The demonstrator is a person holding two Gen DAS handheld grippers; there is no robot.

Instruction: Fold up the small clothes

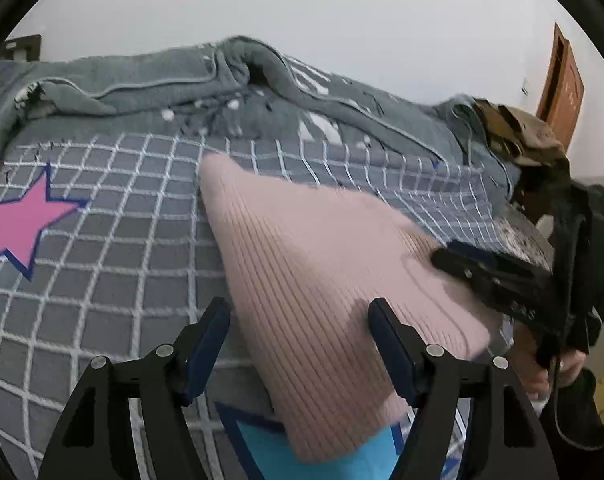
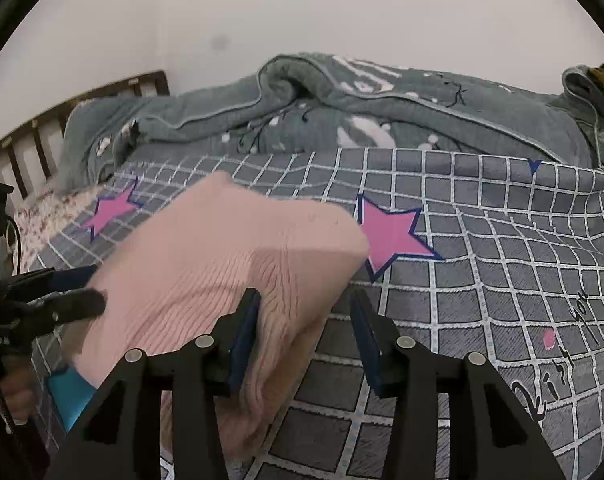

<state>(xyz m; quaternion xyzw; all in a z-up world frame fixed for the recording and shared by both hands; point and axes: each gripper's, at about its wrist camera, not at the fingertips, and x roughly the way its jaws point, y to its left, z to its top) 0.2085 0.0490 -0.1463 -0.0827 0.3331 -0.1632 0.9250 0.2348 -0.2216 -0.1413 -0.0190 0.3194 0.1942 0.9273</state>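
Observation:
A pink ribbed knit garment lies folded on a grey checked bedsheet printed with pink stars. My left gripper stands open over the garment's near left edge, with the fabric between its fingers and neither pad pressing on it. In the right wrist view the same garment fills the lower left. My right gripper is open around its right corner: the left finger is against the knit and the right finger stands apart from it. Each view shows the other gripper at the garment's far side: the right one, the left one.
A rumpled grey-green blanket is heaped along the back of the bed. A wooden headboard stands at the left, and a pile of olive and dark clothes sits near a brown door. A person's hand holds the right gripper.

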